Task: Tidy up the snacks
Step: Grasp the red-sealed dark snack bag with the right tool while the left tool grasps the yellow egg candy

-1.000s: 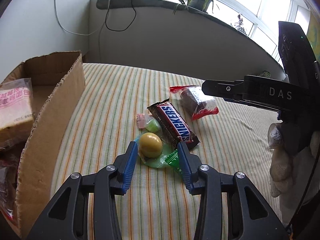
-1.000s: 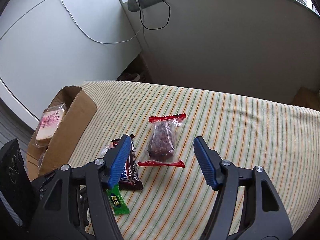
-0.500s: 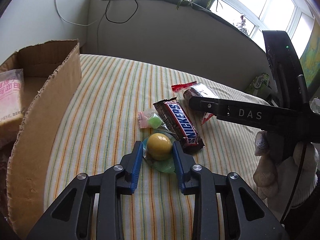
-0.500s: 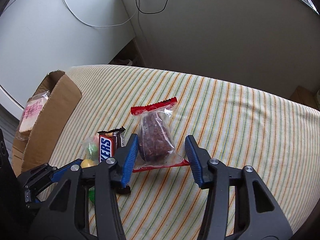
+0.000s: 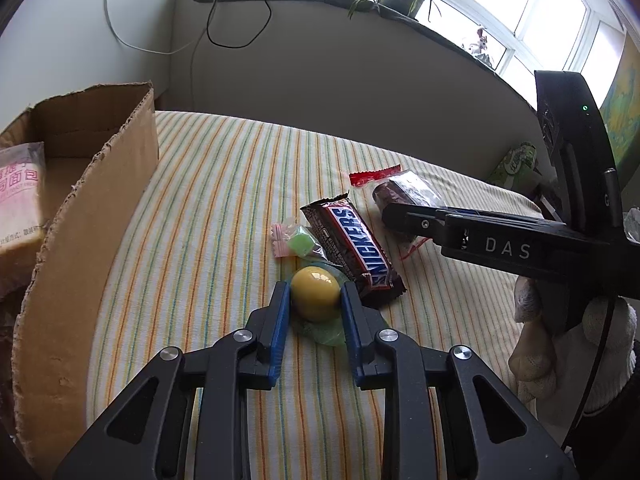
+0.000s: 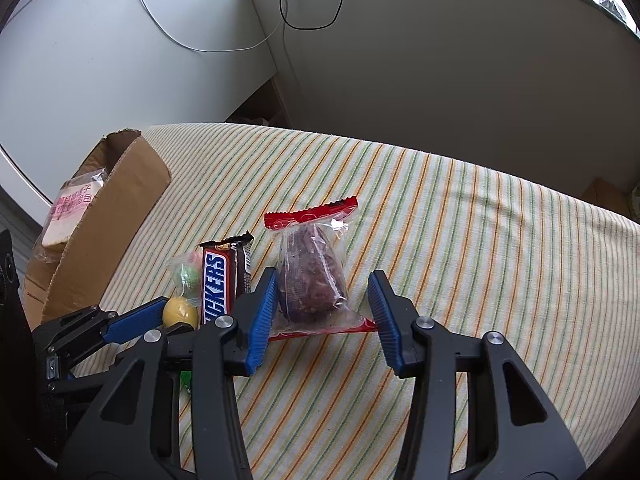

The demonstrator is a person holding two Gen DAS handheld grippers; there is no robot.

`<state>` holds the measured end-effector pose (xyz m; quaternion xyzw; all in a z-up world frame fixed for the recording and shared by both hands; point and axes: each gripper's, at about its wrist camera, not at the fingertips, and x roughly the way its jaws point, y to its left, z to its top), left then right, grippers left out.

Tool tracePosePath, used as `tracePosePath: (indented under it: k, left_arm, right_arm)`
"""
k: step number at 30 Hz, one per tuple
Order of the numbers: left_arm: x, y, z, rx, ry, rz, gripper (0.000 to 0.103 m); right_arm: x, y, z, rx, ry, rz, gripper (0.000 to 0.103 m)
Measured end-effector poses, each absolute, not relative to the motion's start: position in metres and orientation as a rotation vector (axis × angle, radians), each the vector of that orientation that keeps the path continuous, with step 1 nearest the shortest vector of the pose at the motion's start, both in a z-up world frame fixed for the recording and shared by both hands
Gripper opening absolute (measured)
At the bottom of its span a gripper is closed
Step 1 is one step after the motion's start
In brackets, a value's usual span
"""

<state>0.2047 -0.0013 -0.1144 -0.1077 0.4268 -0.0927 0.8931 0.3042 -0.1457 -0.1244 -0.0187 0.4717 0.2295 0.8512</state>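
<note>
One bread pack (image 5: pixel 18 196) sits in the box (image 5: pixel 92 216) at nine o'clock – left gripper (image 5: pixel 315 307) clenches the yellow candy (image 5: pixel 315 294), right gripper (image 6: pixel 322 312) closing around the brown snack bag (image 6: pixel 312 280), chocolate bar (image 5: pixel 352 250) and green sweet (image 5: pixel 298 242) untouched.

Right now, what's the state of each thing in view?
left tongs: shut on yellow candy.
yellow candy: wrapped, gripped on both sides.
right tongs: closing, brown snack packet between them, not yet clamped.
brown snack packet: sealed, lying flat.
Snickers bar: sealed, lying flat, untouched.
green sweet: wrapped, lying loose.
cardboard box: open, bread packet inside.
</note>
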Motion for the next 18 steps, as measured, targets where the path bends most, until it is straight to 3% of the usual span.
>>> tracePosePath:
  k: [5, 7, 18]
  left_arm:
    - [0.209, 0.0, -0.114, -0.217, 0.885, -0.18, 0.03]
    - [0.21, 0.0, -0.114, -0.217, 0.88, -0.19, 0.024]
    - [0.197, -0.004, -0.107, -0.199, 0.829, -0.197, 0.024]
  right_arm:
    - [0.298, -0.148, -0.121, -0.047, 0.977, 0.483, 0.048]
    - [0.296, -0.15, -0.119, -0.042, 0.969, 0.481, 0.048]
    - [0.28, -0.163, -0.104, -0.022, 0.937, 0.471, 0.048]
